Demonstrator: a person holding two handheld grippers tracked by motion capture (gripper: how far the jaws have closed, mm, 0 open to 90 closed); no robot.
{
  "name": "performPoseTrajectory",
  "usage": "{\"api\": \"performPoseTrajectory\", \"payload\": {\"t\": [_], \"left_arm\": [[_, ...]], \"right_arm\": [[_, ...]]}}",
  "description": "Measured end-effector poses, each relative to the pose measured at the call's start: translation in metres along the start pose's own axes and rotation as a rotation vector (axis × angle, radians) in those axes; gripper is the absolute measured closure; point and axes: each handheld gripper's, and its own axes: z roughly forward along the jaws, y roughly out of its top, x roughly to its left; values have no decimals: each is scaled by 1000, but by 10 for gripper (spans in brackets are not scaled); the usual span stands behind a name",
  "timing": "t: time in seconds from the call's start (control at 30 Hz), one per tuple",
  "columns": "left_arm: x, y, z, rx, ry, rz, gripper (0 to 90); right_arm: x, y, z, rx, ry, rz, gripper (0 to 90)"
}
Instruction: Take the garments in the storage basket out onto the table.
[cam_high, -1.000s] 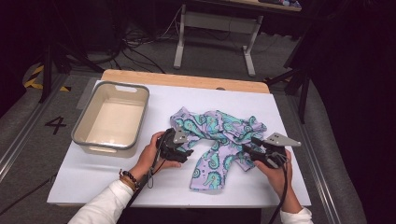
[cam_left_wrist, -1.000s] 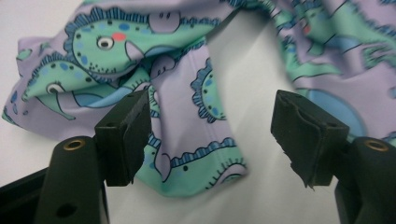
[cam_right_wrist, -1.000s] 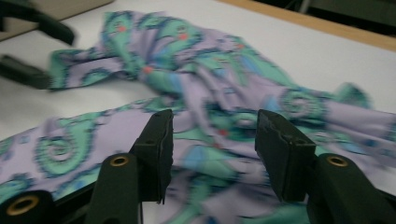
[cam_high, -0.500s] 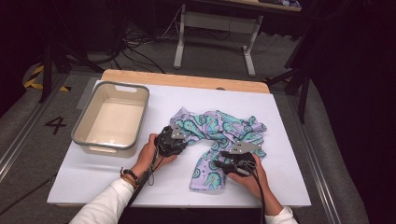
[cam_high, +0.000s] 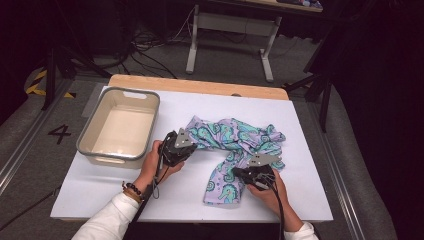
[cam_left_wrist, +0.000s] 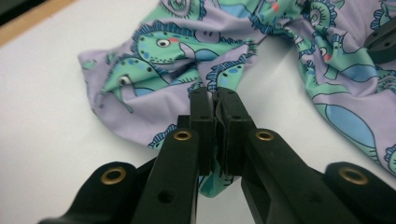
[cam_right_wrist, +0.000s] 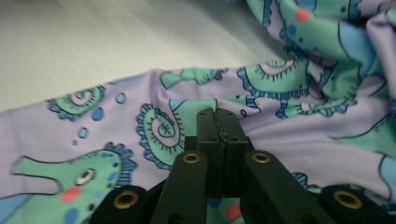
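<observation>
Seahorse-print cloth (cam_high: 240, 150) crumpled mid-frame on white table (cam_high: 310, 195); left tool (cam_high: 186, 148) and right tool (cam_high: 239, 173) have just closed, each clamped on its fabric.

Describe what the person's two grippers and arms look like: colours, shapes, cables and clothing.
Both the left gripper and the right gripper are black, each topped by a grey three-cornered plate and trailing a black cable. Their flat black fingers carry brass-ringed holes. The sleeves are white; a dark beaded bracelet circles the left wrist.
</observation>
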Motion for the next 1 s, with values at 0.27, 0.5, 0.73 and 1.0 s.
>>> {"api": "performPoseTrajectory", "payload": {"t": [0.27,0.5,0.73,1.0], "left_arm": [[4,8,-30,-85,40,8,862],[8,6,-43,-98,48,9,860],[-9,-14,-43,-38,-34,115,860],[-20,-24,-33,-10,-78,148,867]], "right_arm": [[16,13,-21,-77,27,-41,900],[29,13,-24,-66,80,-90,900],[21,5,-10,13,37,-67,778],[-10,39,-5,-93,-136,-26,544]]}}
